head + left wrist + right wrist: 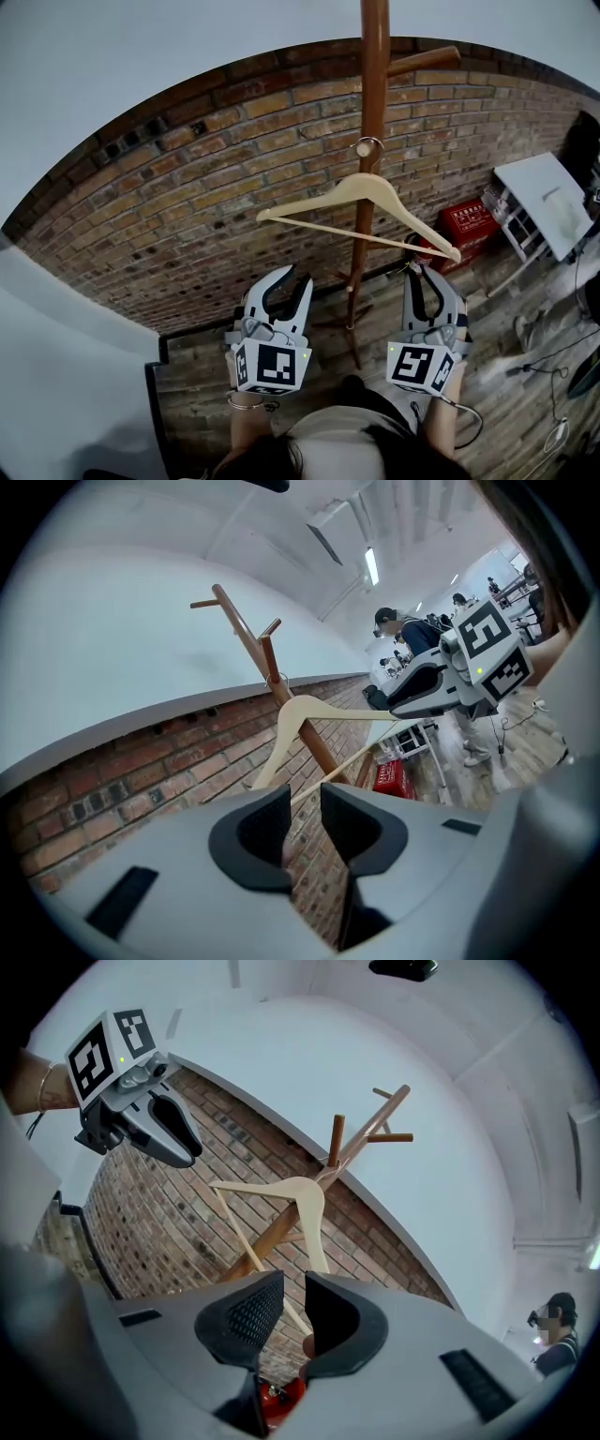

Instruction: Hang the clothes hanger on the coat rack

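Observation:
A pale wooden hanger (367, 199) hangs with its metal hook (367, 145) at the brown wooden coat rack pole (374, 84). My left gripper (287, 284) is below the hanger's left end, open, with nothing between its pads. My right gripper (423, 277) is just below and left of the hanger's right tip, open and apart from it. In the left gripper view the hanger (302, 714) and rack (270, 667) show beyond the parted jaws (302, 797). The right gripper view shows the hanger (305, 1202) past its own narrow gap (293, 1283).
A low brick wall (187, 187) runs behind the rack under a white wall. A red crate (466, 225) and a white folding frame (544, 202) stand at the right. Cables lie on the wooden floor (553, 375). People (403, 635) are far off.

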### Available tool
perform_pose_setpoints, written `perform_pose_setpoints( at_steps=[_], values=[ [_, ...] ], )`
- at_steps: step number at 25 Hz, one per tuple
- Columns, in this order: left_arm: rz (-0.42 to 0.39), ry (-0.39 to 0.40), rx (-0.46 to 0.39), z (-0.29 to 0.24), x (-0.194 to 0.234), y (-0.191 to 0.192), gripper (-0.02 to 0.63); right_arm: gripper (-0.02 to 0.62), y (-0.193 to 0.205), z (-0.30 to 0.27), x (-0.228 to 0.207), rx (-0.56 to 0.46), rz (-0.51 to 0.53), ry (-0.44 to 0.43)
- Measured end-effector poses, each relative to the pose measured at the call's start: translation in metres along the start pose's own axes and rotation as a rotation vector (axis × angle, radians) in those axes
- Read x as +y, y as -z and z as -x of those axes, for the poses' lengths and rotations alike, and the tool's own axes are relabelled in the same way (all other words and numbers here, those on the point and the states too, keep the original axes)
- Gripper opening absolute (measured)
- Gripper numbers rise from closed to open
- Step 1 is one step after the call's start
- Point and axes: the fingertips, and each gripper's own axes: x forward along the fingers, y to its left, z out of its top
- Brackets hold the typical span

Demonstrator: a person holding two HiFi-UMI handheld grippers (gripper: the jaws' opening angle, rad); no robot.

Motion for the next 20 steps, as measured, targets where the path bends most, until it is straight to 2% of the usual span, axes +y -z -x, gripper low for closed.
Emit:
perform_pose_setpoints(
  at_steps=[4,10,20],
  values=[
    [0.026,0.002,-0.009,0.011,-0.006,-0.002,0.091,0.078,-0.002,0.012,0.004,-0.005,-0.028,-0.005],
    [0.061,0.011,-0.021,0.03,-0.018,-0.002,0.048,0.057,-0.004,0.03,0.018,-0.019,-0.133,-0.043],
    [0.145,0.012,-0.053,0.064,-0.036,-0.005,0.021,0.043,-0.007,0.063,0.04,-0.03,-0.255,-0.072]
  ],
)
